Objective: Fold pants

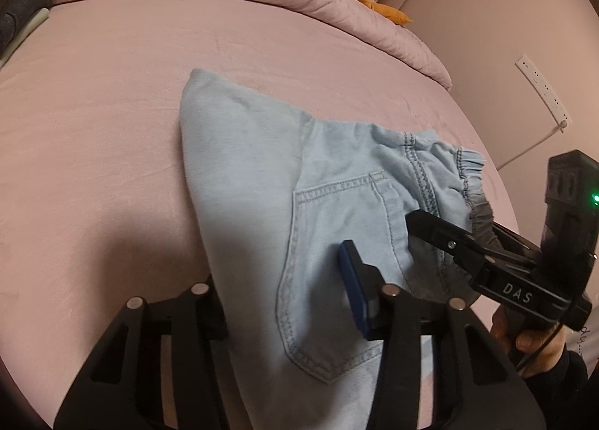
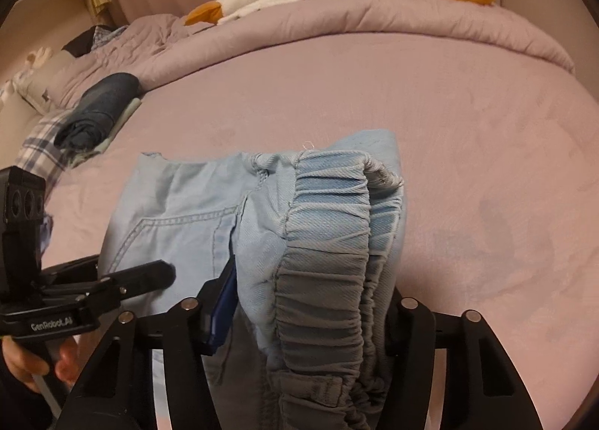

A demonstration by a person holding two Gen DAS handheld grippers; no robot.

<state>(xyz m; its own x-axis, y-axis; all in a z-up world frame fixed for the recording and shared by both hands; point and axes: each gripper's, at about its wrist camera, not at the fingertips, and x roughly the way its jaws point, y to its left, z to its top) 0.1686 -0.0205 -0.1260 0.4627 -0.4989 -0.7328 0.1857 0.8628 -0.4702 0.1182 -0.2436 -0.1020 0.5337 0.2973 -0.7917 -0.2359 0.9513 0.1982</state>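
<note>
Left wrist view is showing your left gripper [image 1: 288,280] closing over the pants [image 1: 262,175] at the back pocket [image 1: 337,261], denim bunched between the jaws; whether the pads are pressing yet, you cannot tell. Right wrist view is showing your right gripper [image 2: 310,302] straddling the elastic waistband [image 2: 329,242], partly open, with cloth filling the gap. You are taking two holds along the near edge, probably to carry that edge across in one fold. The pants are lying on the pink sheet [image 2: 468,123], with the far folded edge resting flat. Bare sheet is opening ahead and to both sides; the rolled dark garment [image 2: 101,108] and the quilt [image 2: 337,25] are sitting well apart.
</note>
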